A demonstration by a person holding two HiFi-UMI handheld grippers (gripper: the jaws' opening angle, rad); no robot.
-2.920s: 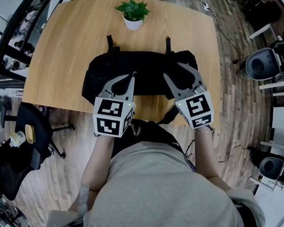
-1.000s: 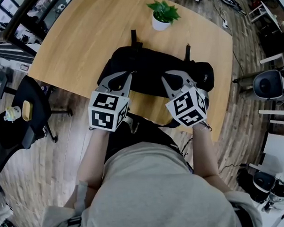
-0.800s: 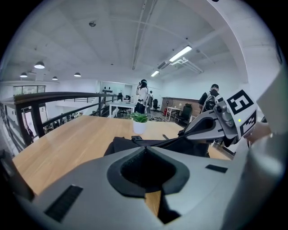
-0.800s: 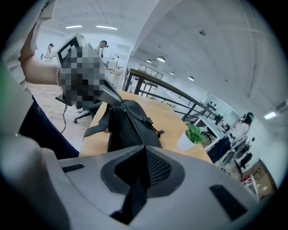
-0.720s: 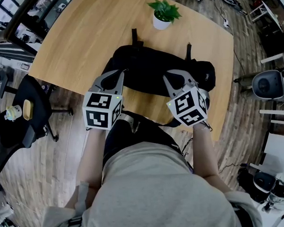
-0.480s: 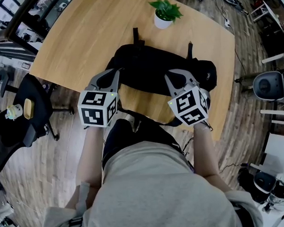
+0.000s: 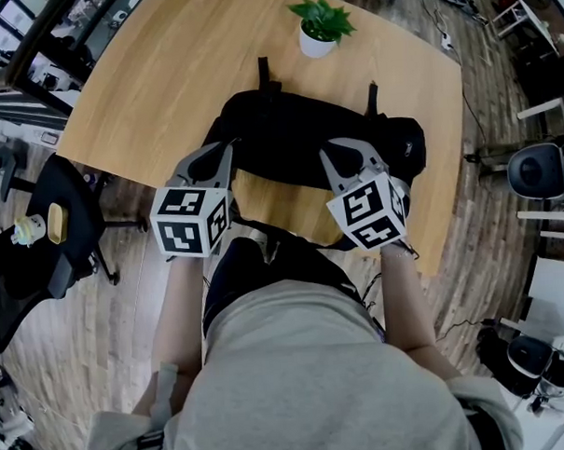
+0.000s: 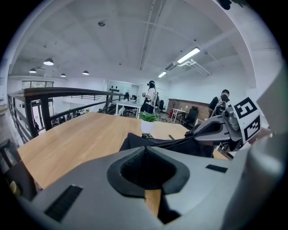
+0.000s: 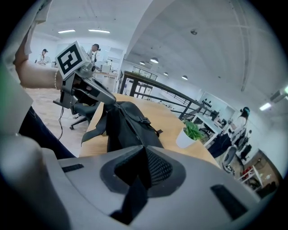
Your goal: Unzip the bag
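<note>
My left hand-held gripper [image 7: 225, 149] moved left, to the left end of the bag [image 7: 297, 139]; it & the right hand-held gripper [image 7: 327, 152] both have jaws pressed together. Bag: black soft fabric, long shape, lying on the wood counter [image 7: 163, 75].

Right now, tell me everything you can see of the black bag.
The black bag is soft dark fabric, lying lengthwise on the wooden table near its front edge. Two short straps stick out of its far side toward the potted plant. The zip along its top looks closed. Another strap hangs off the near side. The left gripper and right gripper, both shut, are at its near side; contact is unclear.
</note>
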